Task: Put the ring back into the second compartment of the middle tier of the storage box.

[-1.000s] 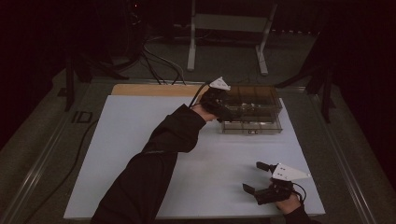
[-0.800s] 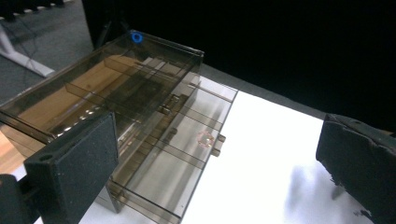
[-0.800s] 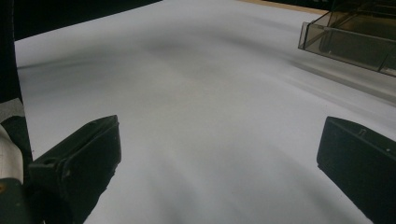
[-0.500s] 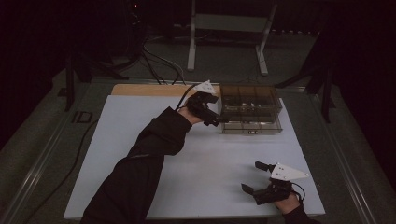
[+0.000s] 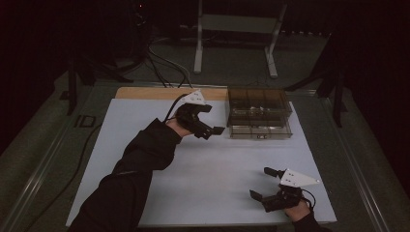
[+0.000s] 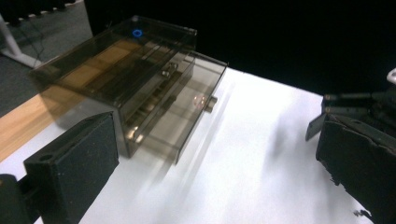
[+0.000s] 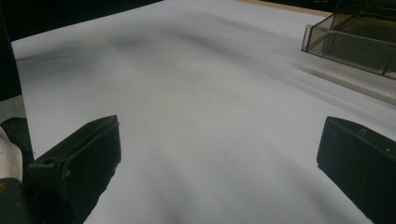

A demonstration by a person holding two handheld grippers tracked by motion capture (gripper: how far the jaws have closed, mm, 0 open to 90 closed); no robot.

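Dark floor and cables ring a white surface [image 5: 208, 179] with a strip of bare wood along its far edge. Nearest, at the front right corner, the right gripper [image 5: 265, 183] rests low over the white sheet in the person's hand, its fingers spread wide with nothing between them; in the right gripper view the two black fingers [image 7: 79, 161] stand far apart over bare white, and a corner of the drawer box [image 7: 355, 39] shows at the upper right. Farther in, a dark sleeve [image 5: 140, 164] reaches from the bottom left toward the middle, and the left gripper [image 5: 212, 121] hangs just to the left of the box, close to it but apart. Its fingers are also wide open and hold nothing; in the left gripper view one finger [image 6: 74, 165] sits at the lower left and the other at the right edge. Beyond them the smoky clear drawer box [image 5: 258, 113] stands at the far side of the sheet, right of centre, its lower drawer [image 6: 187, 116] pulled partly out toward the person
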